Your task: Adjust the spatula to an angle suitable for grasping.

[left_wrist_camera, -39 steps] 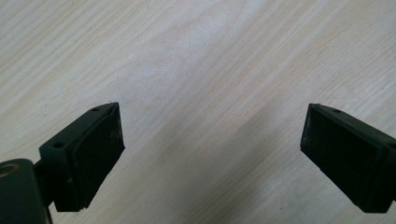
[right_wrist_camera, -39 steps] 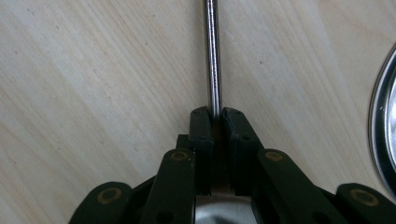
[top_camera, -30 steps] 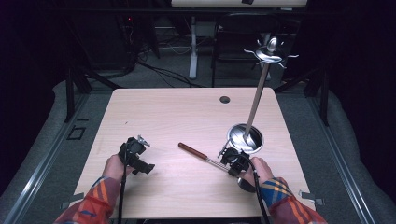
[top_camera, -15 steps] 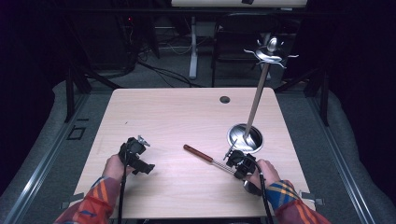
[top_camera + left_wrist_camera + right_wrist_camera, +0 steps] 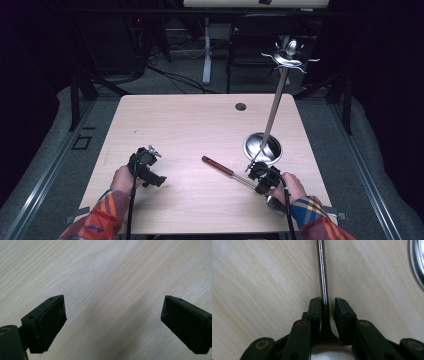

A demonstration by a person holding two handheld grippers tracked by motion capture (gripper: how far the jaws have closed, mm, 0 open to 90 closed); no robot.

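Bench (image 5: 190, 125): pale wood, mostly bare. We have a steel stand (image 5: 264, 147) at its right side, round base on the wood, pole leaning up and away to a hooked top.

Utensil (image 5: 220, 166): long, thin, red-brown handle, steel shaft. It lies flat just left of the stand base. Long axis runs diagonally; handle end points up-left toward bench centre, the other end sits at our right claw (image 5: 261, 176).

Right claw: clenched on the utensil's shaft. In the right gripper view the shaft (image 5: 322, 275) runs straight out between the jaws, along the claw's own axis, with the left jaw against the metal and a thin gap at the right jaw. Stand rim (image 5: 415, 262) shows at the right edge, so base is just beside the grip.

Left claw (image 5: 148, 165): released, jaws wide apart, nothing between them, low over bare wood at the left, well apart from the utensil. Left gripper view: a pad (image 5: 51, 320) at each side, wood grain between.

Our read: right hand is the working one. Next move likely turns on lifting the shaft clear of the base.
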